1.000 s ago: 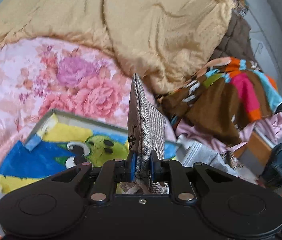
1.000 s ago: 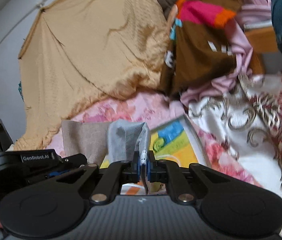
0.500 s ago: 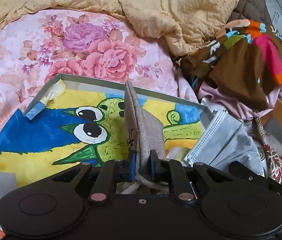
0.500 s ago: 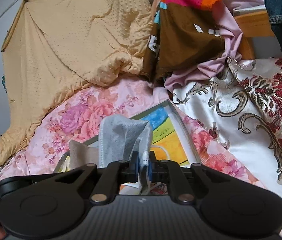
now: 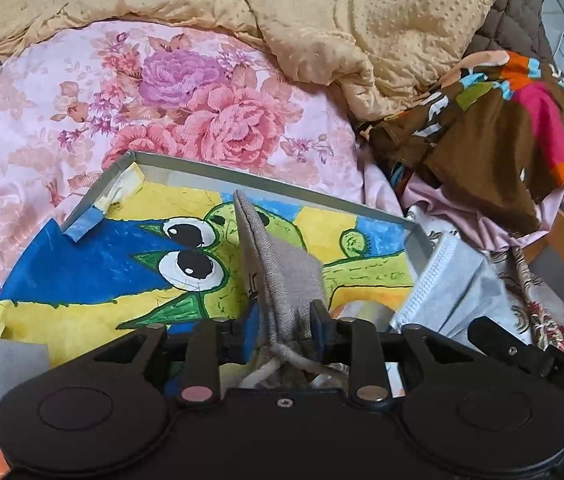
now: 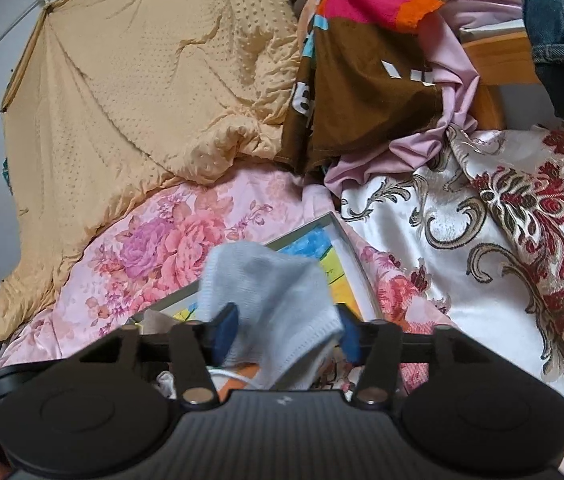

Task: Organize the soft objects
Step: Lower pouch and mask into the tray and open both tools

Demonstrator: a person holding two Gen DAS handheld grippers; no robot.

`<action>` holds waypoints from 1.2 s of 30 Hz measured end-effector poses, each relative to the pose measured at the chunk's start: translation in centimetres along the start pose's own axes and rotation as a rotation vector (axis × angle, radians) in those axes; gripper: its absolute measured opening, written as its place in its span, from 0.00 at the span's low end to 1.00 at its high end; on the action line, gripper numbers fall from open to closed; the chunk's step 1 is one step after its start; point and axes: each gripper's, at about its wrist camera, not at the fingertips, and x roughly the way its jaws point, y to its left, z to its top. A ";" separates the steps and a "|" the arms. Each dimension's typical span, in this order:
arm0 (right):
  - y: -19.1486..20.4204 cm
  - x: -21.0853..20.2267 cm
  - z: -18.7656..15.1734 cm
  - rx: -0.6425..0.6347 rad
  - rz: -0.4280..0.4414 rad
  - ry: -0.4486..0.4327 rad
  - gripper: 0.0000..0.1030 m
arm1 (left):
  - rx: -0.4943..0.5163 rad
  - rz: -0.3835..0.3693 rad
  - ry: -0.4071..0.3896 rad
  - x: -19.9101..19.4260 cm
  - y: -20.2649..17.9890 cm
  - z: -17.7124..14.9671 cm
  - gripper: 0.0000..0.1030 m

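**Both grippers opening over the painted tray**

Your left gripper (image 5: 285, 330) pointed down at the shallow grey-rimmed tray (image 5: 282, 188) whose floor carries a blue, yellow and green cartoon painting. Its jaws were opening, and the beige woven drawstring pouch (image 5: 278, 272) stood upright between the blue pads (image 5: 252, 332); a gap showed on the left side, so the pads no longer pinched it. The pouch's cord trailed back toward the gripper body.

Your right gripper (image 6: 285, 334) was also opening, jaws spread wide. The pale grey-blue face mask (image 6: 274, 300) lay slumped between the fingers, over the tray's right end, and whether the right-hand pad touched it could not be told. In the left wrist view the mask hung across the tray's right rim.

The tray rested on the pink rose-patterned bedspread (image 5: 142, 112), with the tan dotted blanket (image 5: 361, 32) behind and the brown multicoloured garment (image 5: 493, 132) to the right.
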 end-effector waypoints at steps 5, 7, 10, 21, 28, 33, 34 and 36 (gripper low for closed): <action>0.3 -0.6 0.4 -0.022 -0.007 -0.003 0.73 | -0.003 -0.004 -0.021 -1.2 0.3 -0.1 0.46; 0.4 -1.0 0.6 -0.028 -0.007 -0.009 0.78 | -0.001 -0.001 -0.023 -1.7 0.4 0.0 0.49; 0.7 -1.6 0.9 -0.037 -0.005 -0.016 0.82 | 0.010 0.006 -0.031 -2.6 0.4 0.0 0.56; 1.1 -5.8 2.4 -0.039 -0.003 -0.068 0.92 | 0.038 0.013 -0.062 -7.4 0.2 0.0 0.70; 2.4 -9.5 2.9 -0.085 0.009 -0.095 0.98 | 0.039 -0.020 -0.112 -11.8 0.3 -0.3 0.77; 4.1 -12.3 2.4 -0.150 0.017 -0.108 1.00 | 0.056 -0.029 -0.147 -15.2 0.1 -0.7 0.83; 4.4 -12.8 2.3 -0.158 0.019 -0.112 1.00 | 0.062 -0.030 -0.153 -16.0 0.1 -0.9 0.83; 5.1 -13.8 2.1 -0.179 0.029 -0.116 1.00 | 0.075 -0.029 -0.168 -17.5 0.1 -1.2 0.85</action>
